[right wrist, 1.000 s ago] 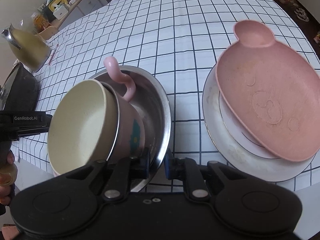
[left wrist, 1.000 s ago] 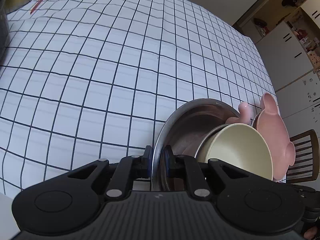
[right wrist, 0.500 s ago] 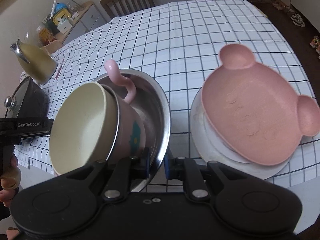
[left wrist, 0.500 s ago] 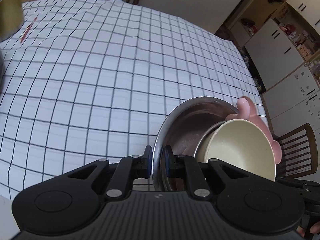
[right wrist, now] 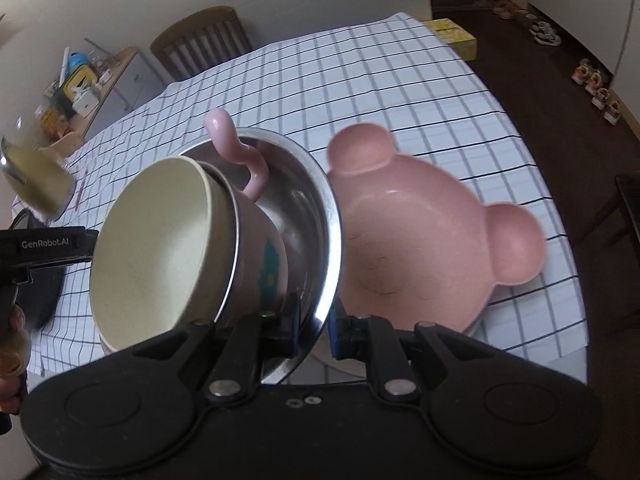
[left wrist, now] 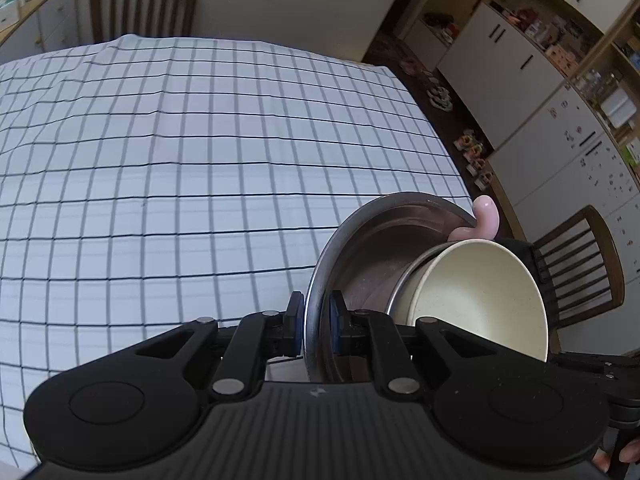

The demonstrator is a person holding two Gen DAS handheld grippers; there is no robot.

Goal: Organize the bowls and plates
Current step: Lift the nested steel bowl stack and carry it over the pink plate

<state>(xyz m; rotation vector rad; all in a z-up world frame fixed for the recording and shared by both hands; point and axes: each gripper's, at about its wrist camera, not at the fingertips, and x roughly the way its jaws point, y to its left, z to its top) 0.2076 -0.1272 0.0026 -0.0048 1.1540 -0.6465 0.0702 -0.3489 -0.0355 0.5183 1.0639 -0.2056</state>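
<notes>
Lifted higher, both tongs clamp the steel bowl beside the pink plate.

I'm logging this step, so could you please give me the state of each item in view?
Steel bowl: tilted, lifted, gripped at the rim by both grippers.
Pink mug: nested in it.
Cream bowl: nested in the mug.
Bear plate: on the table.
Left gripper: shut.
Right gripper: shut.
</notes>
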